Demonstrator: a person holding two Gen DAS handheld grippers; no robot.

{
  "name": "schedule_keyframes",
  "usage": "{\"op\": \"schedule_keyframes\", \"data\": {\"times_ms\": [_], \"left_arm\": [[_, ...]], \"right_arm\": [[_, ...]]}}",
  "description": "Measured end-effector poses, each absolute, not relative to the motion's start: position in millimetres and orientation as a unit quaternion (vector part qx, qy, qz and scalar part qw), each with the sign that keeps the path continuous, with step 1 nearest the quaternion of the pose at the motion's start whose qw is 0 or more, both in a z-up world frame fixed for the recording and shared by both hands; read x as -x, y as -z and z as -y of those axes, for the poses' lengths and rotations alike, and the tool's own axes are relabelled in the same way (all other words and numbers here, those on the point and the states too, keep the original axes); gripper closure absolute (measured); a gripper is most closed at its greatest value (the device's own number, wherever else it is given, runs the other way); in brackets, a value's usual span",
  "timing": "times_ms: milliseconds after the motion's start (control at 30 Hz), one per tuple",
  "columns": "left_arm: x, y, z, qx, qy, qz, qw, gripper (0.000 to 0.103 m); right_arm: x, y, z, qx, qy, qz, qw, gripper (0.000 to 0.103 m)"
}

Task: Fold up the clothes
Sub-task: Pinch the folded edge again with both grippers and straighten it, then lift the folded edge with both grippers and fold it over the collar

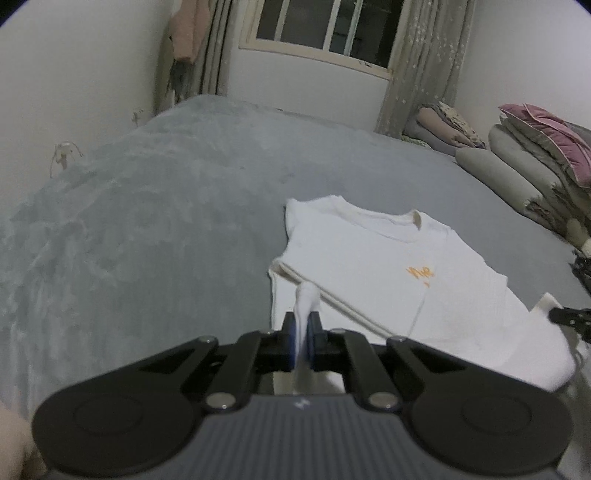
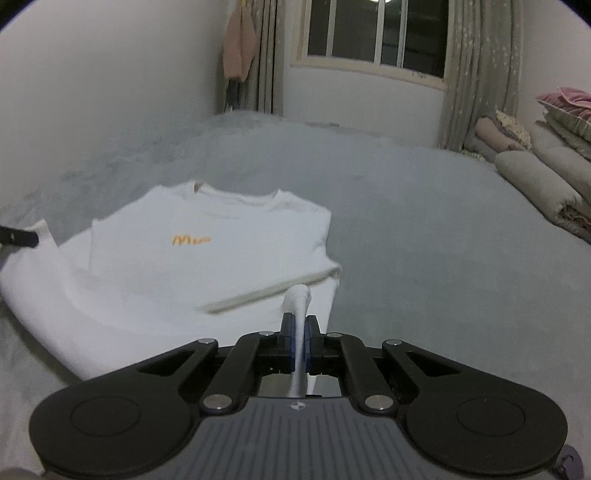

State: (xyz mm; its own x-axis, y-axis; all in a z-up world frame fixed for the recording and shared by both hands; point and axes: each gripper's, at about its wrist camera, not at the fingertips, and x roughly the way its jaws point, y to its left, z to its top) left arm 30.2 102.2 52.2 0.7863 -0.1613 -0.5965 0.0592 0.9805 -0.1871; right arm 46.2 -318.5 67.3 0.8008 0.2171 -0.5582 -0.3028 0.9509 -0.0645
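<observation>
Closest to the left wrist camera, the left gripper [image 1: 302,325] has its two jaws pressed together on a pinch of white cloth, which stands up between the blue pads [image 1: 291,332] as a small peak. This cloth belongs to the white T-shirt [image 1: 388,266], at its near left corner. In the right wrist view, the right gripper [image 2: 298,326] is closed in the same way on another pinch of the same shirt, at the near right corner. No earlier picture is given, so only the closed grip can be told.

Both pinches are at the near edge of the shirt. It lies on the grey bed cover [image 1: 166,221], with the collar [image 1: 373,216] on the far side and a small orange print [image 1: 419,273] on the chest. The near part of the shirt is folded over itself, and a thick edge runs across it just beyond the gripper fingers. The tip of the right gripper shows at the right edge of the left view, touching the cloth there.

At the far right of the bed, folded quilts and pillows [image 1: 528,162] are stacked against the wall. Behind the bed there is a dark window [image 1: 325,26] with curtains [image 1: 417,74] beside it, and a pink garment [image 1: 188,29] hangs in the left corner.
</observation>
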Motion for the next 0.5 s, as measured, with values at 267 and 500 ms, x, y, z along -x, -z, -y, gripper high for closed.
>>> {"op": "schedule_keyframes", "data": {"times_ms": [267, 500], "left_arm": [[-63.1, -71.6, -112.5, 0.096, 0.056, -0.284, 0.952, 0.098], [-140.4, -74.6, -102.8, 0.069, 0.034, -0.294, 0.953, 0.098]], "right_arm": [[-73.1, -85.0, 320.7, 0.059, -0.119, -0.22, 0.966, 0.099], [-134.8, -86.0, 307.1, 0.093, -0.09, -0.201, 0.971, 0.099]]}}
